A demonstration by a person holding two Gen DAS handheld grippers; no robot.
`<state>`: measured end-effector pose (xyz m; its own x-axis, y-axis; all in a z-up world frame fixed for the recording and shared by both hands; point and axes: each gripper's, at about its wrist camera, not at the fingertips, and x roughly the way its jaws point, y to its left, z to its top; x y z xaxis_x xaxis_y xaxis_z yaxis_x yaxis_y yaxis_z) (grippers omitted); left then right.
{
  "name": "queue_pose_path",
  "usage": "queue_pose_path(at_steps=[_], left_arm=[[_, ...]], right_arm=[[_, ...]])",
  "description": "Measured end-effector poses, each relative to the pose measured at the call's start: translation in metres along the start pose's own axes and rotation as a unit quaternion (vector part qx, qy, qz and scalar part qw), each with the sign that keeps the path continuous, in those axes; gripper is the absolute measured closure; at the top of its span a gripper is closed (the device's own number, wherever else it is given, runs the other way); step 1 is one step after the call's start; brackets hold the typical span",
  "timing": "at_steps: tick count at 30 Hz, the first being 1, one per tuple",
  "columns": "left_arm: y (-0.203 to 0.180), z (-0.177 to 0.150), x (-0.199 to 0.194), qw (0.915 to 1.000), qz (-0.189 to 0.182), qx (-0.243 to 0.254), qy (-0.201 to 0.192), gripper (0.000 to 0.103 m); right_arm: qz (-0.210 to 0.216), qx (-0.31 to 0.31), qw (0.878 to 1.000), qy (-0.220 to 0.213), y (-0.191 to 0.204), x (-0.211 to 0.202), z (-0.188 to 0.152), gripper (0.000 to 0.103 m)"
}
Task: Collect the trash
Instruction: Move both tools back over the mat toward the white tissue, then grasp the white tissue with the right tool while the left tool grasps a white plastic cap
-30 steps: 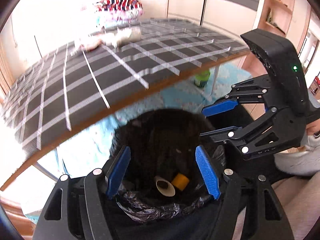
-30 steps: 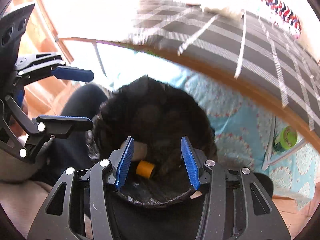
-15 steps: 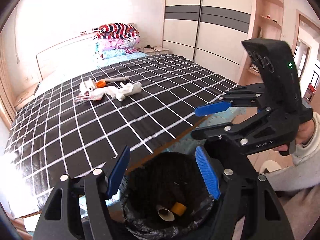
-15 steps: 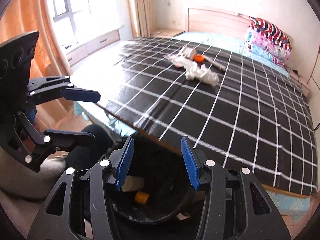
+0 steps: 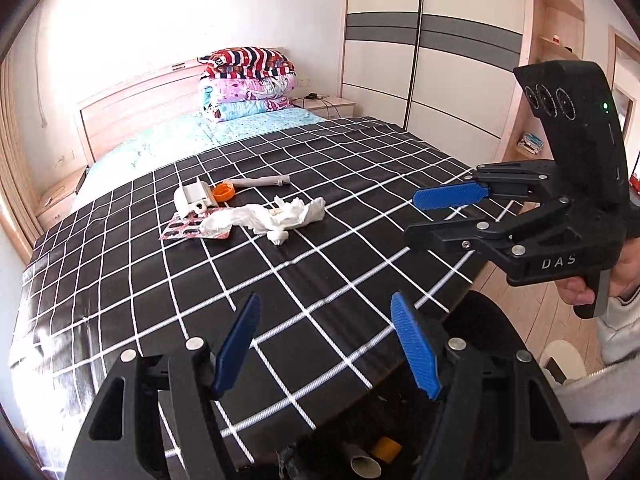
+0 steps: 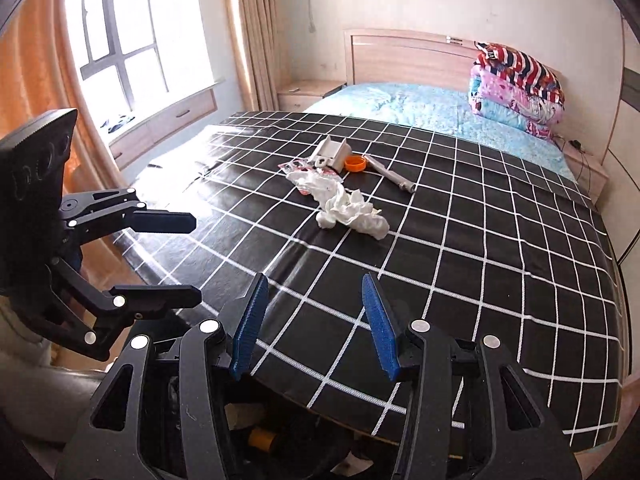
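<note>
Trash lies in a cluster on the black checked bed cover [image 5: 304,288]: crumpled white tissue [image 5: 296,216] [image 6: 352,212], a red-and-white wrapper [image 5: 192,232], a white plastic piece [image 5: 192,198] [image 6: 332,152], an orange cap [image 5: 223,191] [image 6: 355,163] and a white tube [image 5: 260,181] [image 6: 390,176]. My left gripper [image 5: 326,344] is open and empty over the bed's near edge. My right gripper [image 6: 314,320] is open and empty beside it, also seen in the left wrist view [image 5: 436,216]. A black-lined bin [image 5: 372,460] below holds a cardboard roll and a yellow piece.
Folded quilts [image 5: 248,80] [image 6: 516,88] are stacked at the headboard. A wardrobe [image 5: 432,60] stands right of the bed, a window and curtains [image 6: 120,52] on the left. Nightstands flank the headboard.
Both grippers have risen from looking down into the bin to looking across the bed top. Both stay open and empty. The bin has dropped to the bottom edge of view.
</note>
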<state>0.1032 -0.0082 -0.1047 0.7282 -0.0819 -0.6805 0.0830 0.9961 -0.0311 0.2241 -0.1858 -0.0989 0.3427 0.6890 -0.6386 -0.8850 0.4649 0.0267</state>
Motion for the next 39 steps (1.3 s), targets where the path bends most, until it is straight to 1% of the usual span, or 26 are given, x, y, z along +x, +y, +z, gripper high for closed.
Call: queue_pose_path(at_steps=[8, 19, 21, 23, 28, 32, 34, 36, 38, 39], left_arm=[[0.015, 0.022, 0.037, 0.9998, 0.010, 0.007, 0.019, 0.038], [0.034, 0.039, 0.089, 0.9986, 0.008, 0.000, 0.052, 0.039], [0.038, 0.041, 0.097, 0.9983, 0.004, -0.007, 0.058, 0.040], [0.040, 0.043, 0.104, 0.9980, 0.000, -0.010, 0.063, 0.045], [0.043, 0.047, 0.118, 0.9974, 0.008, -0.010, 0.070, 0.048], [0.044, 0.047, 0.124, 0.9969, 0.012, -0.008, 0.077, 0.063], [0.045, 0.048, 0.123, 0.9972, 0.008, -0.008, 0.074, 0.069], [0.045, 0.048, 0.123, 0.9972, 0.011, -0.005, 0.074, 0.071], [0.046, 0.048, 0.123, 0.9971, 0.015, -0.005, 0.075, 0.082], [0.046, 0.048, 0.123, 0.9971, 0.017, -0.004, 0.075, 0.082]], right_arm=[[0.012, 0.039, 0.999, 0.011, -0.029, 0.028, 0.017, 0.054], [0.031, 0.064, 0.997, 0.017, -0.051, 0.051, 0.028, 0.054], [0.034, 0.068, 0.997, 0.019, -0.054, 0.055, 0.030, 0.054], [0.036, 0.073, 0.996, 0.024, -0.057, 0.060, 0.032, 0.055], [0.040, 0.083, 0.995, 0.026, -0.063, 0.066, 0.034, 0.055], [0.043, 0.087, 0.995, 0.027, -0.064, 0.070, 0.035, 0.055], [0.045, 0.088, 0.995, 0.030, -0.063, 0.072, 0.036, 0.055], [0.049, 0.085, 0.995, 0.034, -0.059, 0.076, 0.036, 0.055], [0.051, 0.083, 0.994, 0.038, -0.056, 0.079, 0.036, 0.055], [0.053, 0.083, 0.994, 0.039, -0.054, 0.080, 0.037, 0.055]])
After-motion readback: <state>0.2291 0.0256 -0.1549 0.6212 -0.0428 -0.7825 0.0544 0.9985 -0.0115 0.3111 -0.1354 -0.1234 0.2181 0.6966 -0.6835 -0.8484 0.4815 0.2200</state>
